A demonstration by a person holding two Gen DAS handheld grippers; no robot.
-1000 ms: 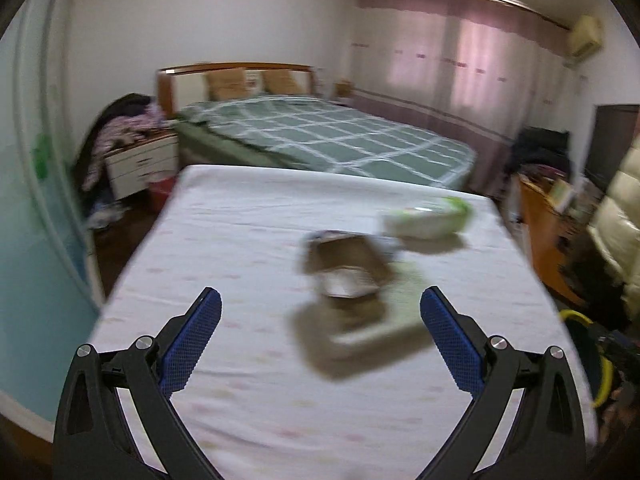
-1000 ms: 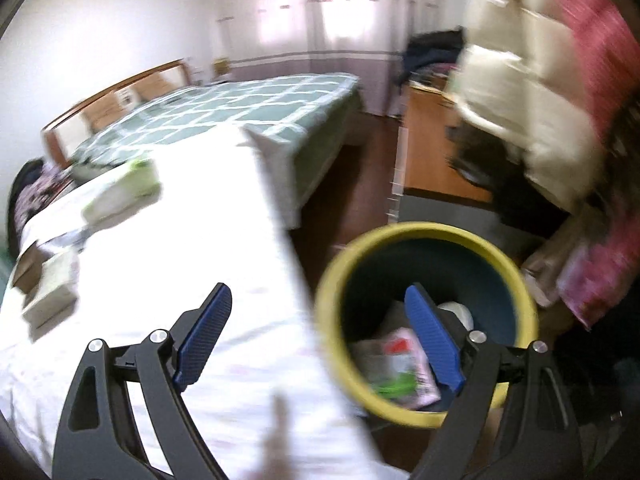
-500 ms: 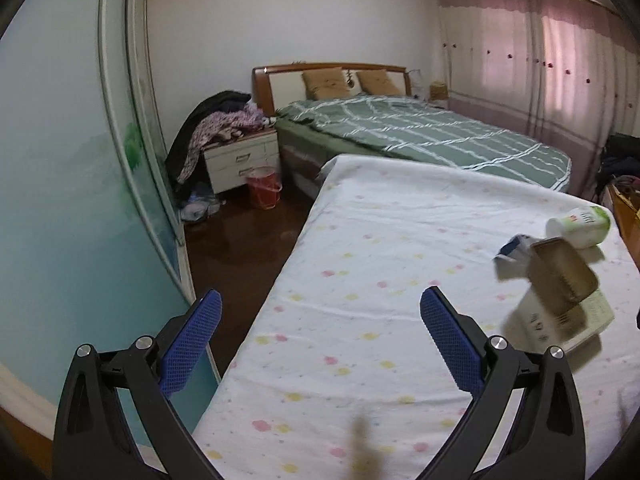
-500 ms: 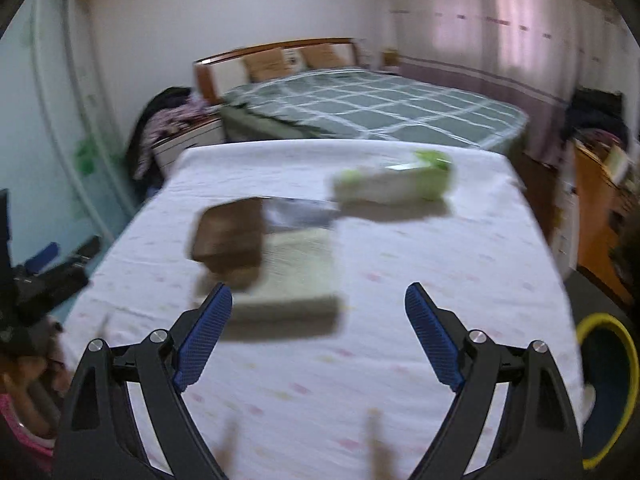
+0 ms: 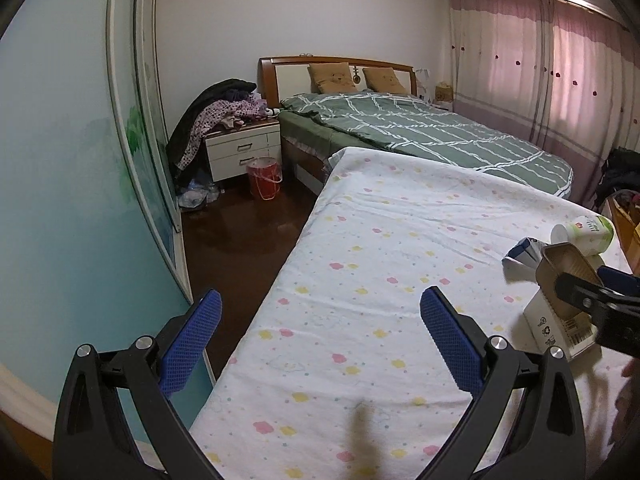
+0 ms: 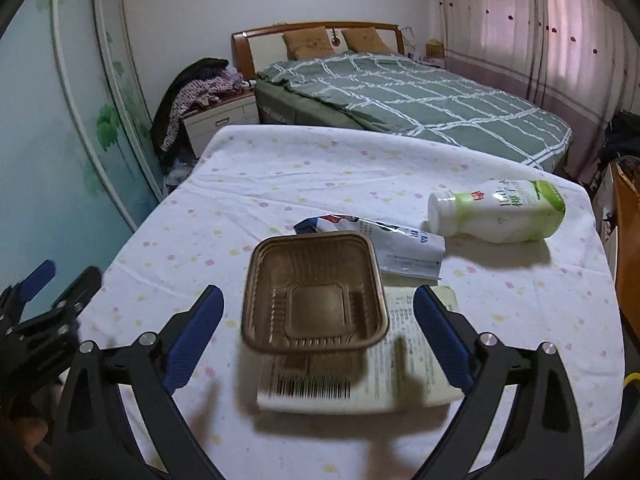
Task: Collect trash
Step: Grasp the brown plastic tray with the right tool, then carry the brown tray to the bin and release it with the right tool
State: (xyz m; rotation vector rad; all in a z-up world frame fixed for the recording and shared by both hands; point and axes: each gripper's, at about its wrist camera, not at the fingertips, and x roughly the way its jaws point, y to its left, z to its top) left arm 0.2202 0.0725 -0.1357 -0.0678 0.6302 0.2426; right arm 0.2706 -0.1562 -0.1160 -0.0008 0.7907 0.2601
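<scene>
Left wrist view: left gripper (image 5: 318, 330) wide open, nothing between the jaws, pitched down over the near edge of the flower-print sheet (image 5: 400, 248). At 3 o'clock sits the trash cluster — brown plastic tray (image 5: 564, 268) on a white carton (image 5: 560, 326), blue-white wrapper (image 5: 524, 250) behind it, white-green bottle (image 5: 584, 234) lying on its side furthest back. Right gripper's black finger crosses in front of the tray from the right edge. Red bucket (image 5: 264, 178) on the floor at 11 o'clock, contents can't tell.

Right wrist view: right gripper (image 6: 318, 328) — jaws have just been opening, now wide, pads clear of the tray (image 6: 314, 292) that sits between them. Tray is empty, ribbed, tilted on the carton (image 6: 400, 364) with its barcode toward the camera. Wrapper (image 6: 400, 244) at 12 o'clock, bottle (image 6: 500, 212) capped, at 1 o'clock. Left gripper (image 6: 44, 300) visible at 9 o'clock.
</scene>
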